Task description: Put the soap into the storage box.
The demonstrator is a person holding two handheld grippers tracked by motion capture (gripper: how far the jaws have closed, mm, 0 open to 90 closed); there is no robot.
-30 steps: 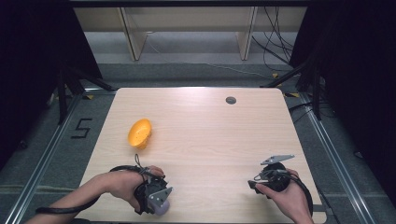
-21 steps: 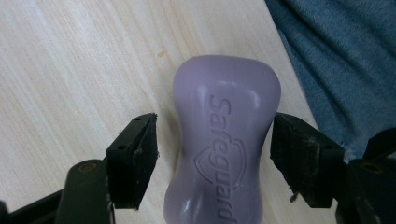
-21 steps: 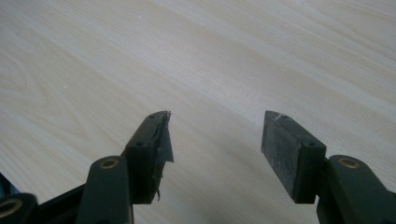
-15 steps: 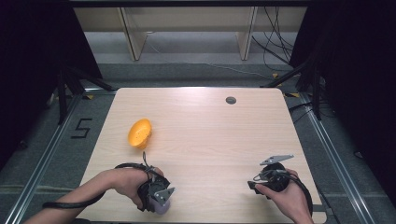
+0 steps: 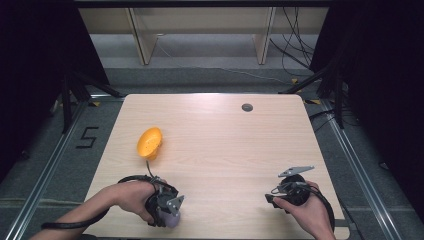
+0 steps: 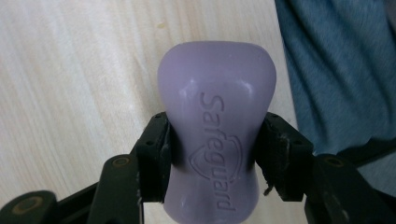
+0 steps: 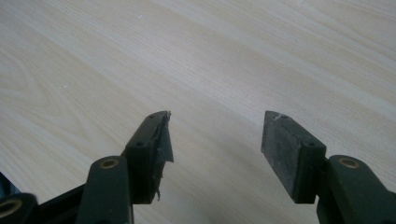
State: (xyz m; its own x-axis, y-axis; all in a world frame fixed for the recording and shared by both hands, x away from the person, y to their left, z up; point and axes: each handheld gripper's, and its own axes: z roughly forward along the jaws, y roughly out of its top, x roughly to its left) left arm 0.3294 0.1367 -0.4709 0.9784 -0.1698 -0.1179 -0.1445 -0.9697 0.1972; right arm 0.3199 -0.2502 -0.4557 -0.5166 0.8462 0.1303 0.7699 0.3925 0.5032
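A lilac bar of soap (image 6: 215, 135) stamped "Safeguard" lies on the wooden table (image 5: 220, 145) near its front left edge, seen as a pale lilac lump (image 5: 171, 220) in the high view. My left gripper (image 6: 214, 142) (image 5: 169, 214) has just been closing and its two pads now press on the bar's narrow waist from both sides. My right gripper (image 7: 215, 140) (image 5: 274, 196) rests low over bare wood at the front right, jaws apart with nothing between them.
An orange, bowl-like object (image 5: 149, 143) lies on the table's left half, beyond the left hand. A small dark round disc (image 5: 247, 107) is set near the far edge. A blue-clad leg (image 6: 336, 70) shows past the table's front edge.
The left hand has shifted slightly toward the front edge, and the lilac soap now shows in its jaws. The right hand has kept still.
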